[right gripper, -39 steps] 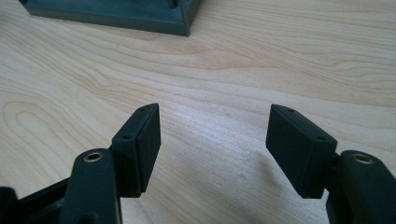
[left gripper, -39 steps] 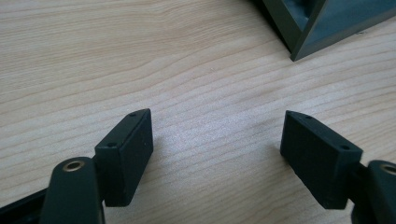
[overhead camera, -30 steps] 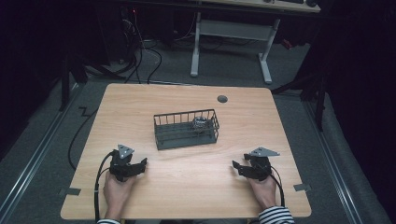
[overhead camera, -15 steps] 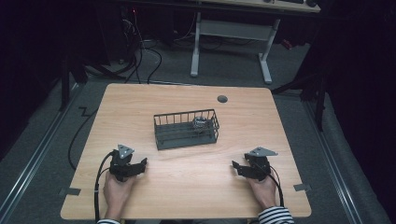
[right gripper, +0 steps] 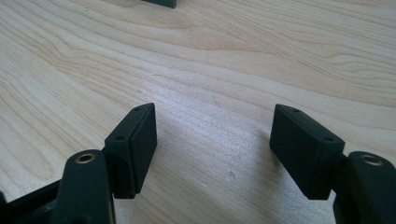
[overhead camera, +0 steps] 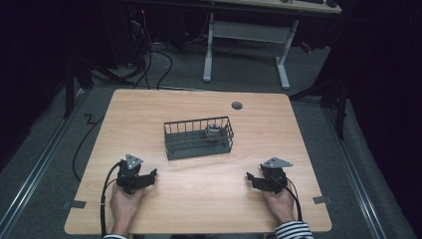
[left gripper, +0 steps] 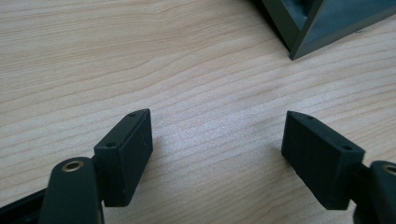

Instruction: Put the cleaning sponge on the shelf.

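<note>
- The left gripper point(overhead camera: 148, 175) and right gripper point(overhead camera: 251, 179) rest near the desk's point(overhead camera: 149, 114) front edge, both spread and empty; the right's jaws have just been opening.
- The wire basket point(overhead camera: 198, 138) sits mid-desk between them, its long axis left-right, slightly nearer the left gripper.
- A small crumpled thing point(overhead camera: 212, 131) lies in the basket's right end.
- No readable writing.

The small grey object point(overhead camera: 213, 131) in the wire basket point(overhead camera: 171, 134) is too small to identify. In the left gripper view, the basket's corner point(left gripper: 308, 28) at one o'clock is cut off by the top edge.
</note>
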Action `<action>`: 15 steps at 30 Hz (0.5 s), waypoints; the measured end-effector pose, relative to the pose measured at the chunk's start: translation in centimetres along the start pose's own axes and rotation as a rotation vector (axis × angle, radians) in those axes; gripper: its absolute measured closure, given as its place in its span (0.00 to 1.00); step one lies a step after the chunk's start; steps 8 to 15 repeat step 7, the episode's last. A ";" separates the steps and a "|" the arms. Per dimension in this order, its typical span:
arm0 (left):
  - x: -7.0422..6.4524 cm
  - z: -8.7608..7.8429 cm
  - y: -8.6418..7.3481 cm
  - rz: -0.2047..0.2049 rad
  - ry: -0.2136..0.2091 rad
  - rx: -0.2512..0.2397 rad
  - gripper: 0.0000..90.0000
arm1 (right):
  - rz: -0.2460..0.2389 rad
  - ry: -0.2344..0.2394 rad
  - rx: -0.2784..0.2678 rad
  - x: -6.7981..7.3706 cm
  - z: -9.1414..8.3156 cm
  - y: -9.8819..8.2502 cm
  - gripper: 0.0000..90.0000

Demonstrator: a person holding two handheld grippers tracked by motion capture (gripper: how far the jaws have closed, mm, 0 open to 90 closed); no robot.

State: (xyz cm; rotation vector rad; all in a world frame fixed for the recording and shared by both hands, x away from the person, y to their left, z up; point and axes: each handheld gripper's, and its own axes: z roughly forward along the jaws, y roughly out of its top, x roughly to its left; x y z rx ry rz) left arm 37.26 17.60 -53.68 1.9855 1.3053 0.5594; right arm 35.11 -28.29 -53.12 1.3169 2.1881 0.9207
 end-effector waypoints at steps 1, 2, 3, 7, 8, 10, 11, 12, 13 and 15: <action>0.0 0.0 0.0 0.000 0.000 0.000 0.28 | 0.001 0.000 0.000 0.0 0.0 0.0 0.36; 0.0 0.0 0.0 0.000 0.000 0.000 0.28 | 0.001 -0.001 0.000 0.0 0.0 0.0 0.36; 0.0 0.0 0.0 0.000 0.000 0.000 0.28 | 0.004 -0.001 0.000 0.0 0.0 0.0 0.36; 0.0 0.0 0.0 0.001 0.000 0.001 0.28 | 0.002 -0.001 0.000 0.0 0.0 0.0 0.36; 0.0 0.0 0.0 0.001 0.000 0.001 0.28 | 0.002 -0.001 0.000 0.0 0.0 0.0 0.36; 0.0 0.0 0.0 0.001 0.000 0.001 0.28 | 0.002 -0.001 0.000 0.0 0.0 0.0 0.36; 0.0 0.0 0.0 0.001 0.000 0.001 0.28 | 0.002 -0.001 0.000 0.0 0.0 0.0 0.36; 0.0 0.0 0.0 0.001 0.000 0.001 0.28 | 0.002 -0.001 0.000 0.0 0.0 0.0 0.36; 0.0 0.0 0.0 0.001 0.000 0.001 0.28 | 0.002 -0.001 0.000 0.0 0.0 0.0 0.36; 0.0 0.0 0.0 0.001 0.000 0.001 0.28 | 0.002 -0.001 0.000 0.0 0.0 0.0 0.36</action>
